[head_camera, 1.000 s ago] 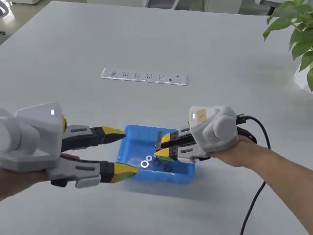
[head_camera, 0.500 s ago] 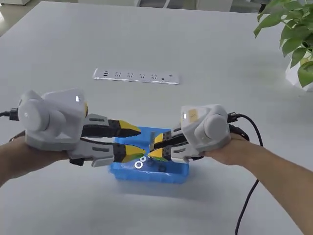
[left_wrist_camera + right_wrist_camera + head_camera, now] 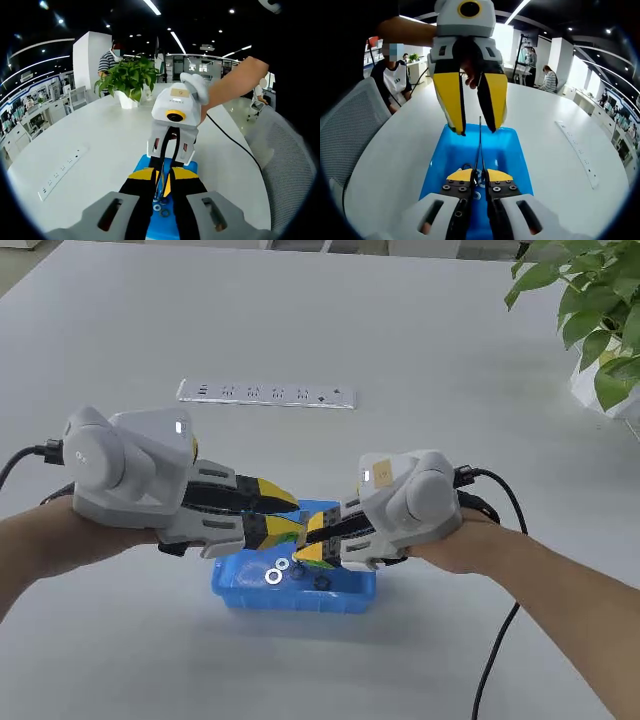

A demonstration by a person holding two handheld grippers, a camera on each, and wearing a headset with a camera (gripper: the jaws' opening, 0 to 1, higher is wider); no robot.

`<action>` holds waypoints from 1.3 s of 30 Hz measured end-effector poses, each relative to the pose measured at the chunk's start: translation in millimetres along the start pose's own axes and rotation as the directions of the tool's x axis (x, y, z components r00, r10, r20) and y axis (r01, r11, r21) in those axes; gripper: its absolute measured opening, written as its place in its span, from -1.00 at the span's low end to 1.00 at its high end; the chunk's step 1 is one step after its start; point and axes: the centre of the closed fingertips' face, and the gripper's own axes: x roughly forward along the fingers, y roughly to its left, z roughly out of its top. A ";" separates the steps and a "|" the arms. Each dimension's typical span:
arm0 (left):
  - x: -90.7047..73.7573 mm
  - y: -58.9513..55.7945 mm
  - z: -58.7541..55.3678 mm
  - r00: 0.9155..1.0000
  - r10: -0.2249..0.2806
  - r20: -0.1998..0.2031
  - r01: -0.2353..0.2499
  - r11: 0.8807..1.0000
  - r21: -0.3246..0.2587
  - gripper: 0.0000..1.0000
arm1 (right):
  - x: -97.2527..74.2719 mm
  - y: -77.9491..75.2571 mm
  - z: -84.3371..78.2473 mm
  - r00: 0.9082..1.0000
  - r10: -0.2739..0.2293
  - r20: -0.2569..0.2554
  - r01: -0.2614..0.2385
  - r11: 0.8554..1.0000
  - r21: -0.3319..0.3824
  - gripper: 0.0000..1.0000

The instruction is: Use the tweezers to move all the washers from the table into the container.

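A blue container sits on the white table and holds silver washers plus a few darker ones. My right gripper hovers over the container's right part, shut on the thin metal tweezers, which point out over the blue container. My left gripper faces it from the left, open by a narrow gap. In the right gripper view the left gripper has the tweezers' tips between its yellow jaws without touching them. Washers lie below my left gripper.
A white power strip lies farther back on the table. A potted plant stands at the far right corner. A black cable trails from the right gripper toward me. A mesh chair and people are beyond the table.
My left gripper has moved right, over the container, and its jaws have narrowed from wide open to a slim gap around the tweezers' tips. The right gripper has stayed over the container.
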 end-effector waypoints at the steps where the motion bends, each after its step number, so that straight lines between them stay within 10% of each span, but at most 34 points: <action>1: 1.3 0.7 0.1 1.000 -0.002 -0.003 0.002 1.000 0.006 -0.70 | 0.2 0.1 0.1 1.000 0.000 0.000 0.000 1.000 0.000 -0.82; 39: -4.2 -2.1 13.7 1.000 -0.019 -0.021 0.020 0.996 0.091 -0.90 | -12.1 1.9 12.5 0.999 -0.032 0.015 0.031 0.999 0.030 -0.83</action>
